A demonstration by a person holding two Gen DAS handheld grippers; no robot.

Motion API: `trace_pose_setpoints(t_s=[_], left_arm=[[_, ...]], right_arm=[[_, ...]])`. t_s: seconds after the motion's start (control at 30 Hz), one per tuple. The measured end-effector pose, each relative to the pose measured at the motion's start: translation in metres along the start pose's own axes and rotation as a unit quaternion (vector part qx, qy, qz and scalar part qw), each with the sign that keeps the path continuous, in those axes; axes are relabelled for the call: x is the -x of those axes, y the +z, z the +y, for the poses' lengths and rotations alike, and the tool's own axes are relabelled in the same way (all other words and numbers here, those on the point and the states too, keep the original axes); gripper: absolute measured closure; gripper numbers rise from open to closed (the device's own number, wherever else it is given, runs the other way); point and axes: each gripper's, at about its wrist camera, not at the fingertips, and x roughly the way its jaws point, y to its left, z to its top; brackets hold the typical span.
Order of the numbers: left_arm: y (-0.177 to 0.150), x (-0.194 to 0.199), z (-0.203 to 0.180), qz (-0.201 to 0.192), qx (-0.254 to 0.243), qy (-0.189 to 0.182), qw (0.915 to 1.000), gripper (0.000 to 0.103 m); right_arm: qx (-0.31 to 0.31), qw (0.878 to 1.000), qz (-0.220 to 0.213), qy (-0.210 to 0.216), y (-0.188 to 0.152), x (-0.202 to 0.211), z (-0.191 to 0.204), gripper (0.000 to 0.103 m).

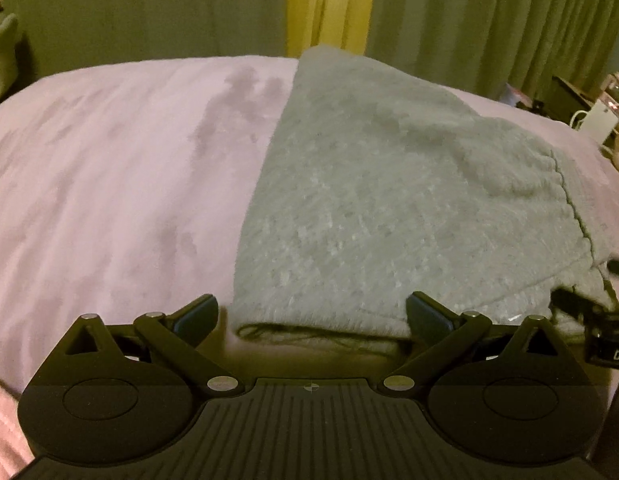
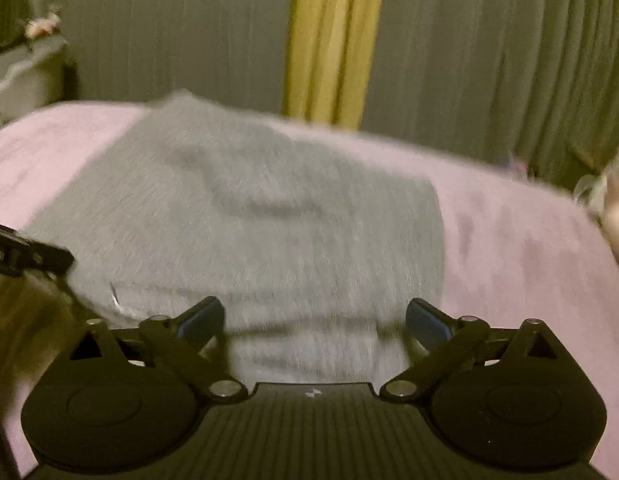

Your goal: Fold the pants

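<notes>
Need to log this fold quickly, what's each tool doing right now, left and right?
Left tool: open, holding nothing; the grey pants' folded edge lies between its fingers.
Right tool: open wide, holding nothing, above the pants.

Both wrist views look steeply down, close over the same folded pants [image 1: 389, 200] (side by side).

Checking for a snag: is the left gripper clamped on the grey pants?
No, the left gripper is wide open, the folded grey pants lying loose on the pink blanket.
</notes>
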Motion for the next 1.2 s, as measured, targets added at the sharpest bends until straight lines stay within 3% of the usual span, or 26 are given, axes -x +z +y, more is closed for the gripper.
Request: trace_pose_setpoints(t_s=[0.1, 0.23, 0.33, 0.4, 0.53, 0.8, 0.9, 0.97, 1.1, 1.2], left_arm=[[-0.002, 0.005, 0.002, 0.001, 0.008, 0.009, 0.9999, 0.000], [-0.003, 0.012, 0.013, -0.006, 0.052, 0.010, 0.9986, 0.000], [-0.001, 0.014, 0.029, -0.011, 0.096, -0.017, 0.9952, 0.000], [0.000, 0.010, 0.044, 0.002, 0.132, -0.049, 0.9900, 0.000], [-0.001, -0.012, 0.070, 0.060, 0.213, -0.092, 0.9708, 0.000], [-0.001, -0.015, 0.072, 0.066, 0.229, -0.162, 0.9576, 0.000], [-0.006, -0.016, 0.079, 0.072, 0.265, -0.225, 0.9349, 0.000], [-0.010, -0.017, 0.084, 0.072, 0.288, -0.244, 0.9234, 0.000], [-0.008, -0.020, 0.087, 0.059, 0.310, -0.259, 0.9130, 0.000], [-0.005, -0.023, 0.080, 0.056, 0.300, -0.263, 0.9152, 0.000]], right_arm=[[-0.062, 0.997, 0.044, -0.007, -0.004, -0.002, -0.020, 0.004], [-0.145, 0.989, 0.032, 0.012, -0.005, 0.012, -0.048, 0.004], [-0.195, 0.980, 0.031, 0.030, -0.009, 0.017, -0.062, 0.004], [-0.211, 0.976, 0.029, 0.042, -0.010, 0.018, -0.066, 0.004], [-0.215, 0.976, 0.035, 0.024, -0.015, 0.015, -0.068, 0.004], [-0.248, 0.967, 0.051, 0.037, -0.021, 0.006, -0.074, 0.004], [-0.265, 0.962, 0.055, 0.046, -0.024, 0.003, -0.077, 0.004], [-0.272, 0.959, 0.057, 0.051, -0.025, 0.001, -0.079, 0.004], [-0.268, 0.961, 0.056, 0.049, -0.025, 0.000, -0.078, 0.004], [-0.265, 0.962, 0.057, 0.047, -0.024, 0.000, -0.076, 0.004]])
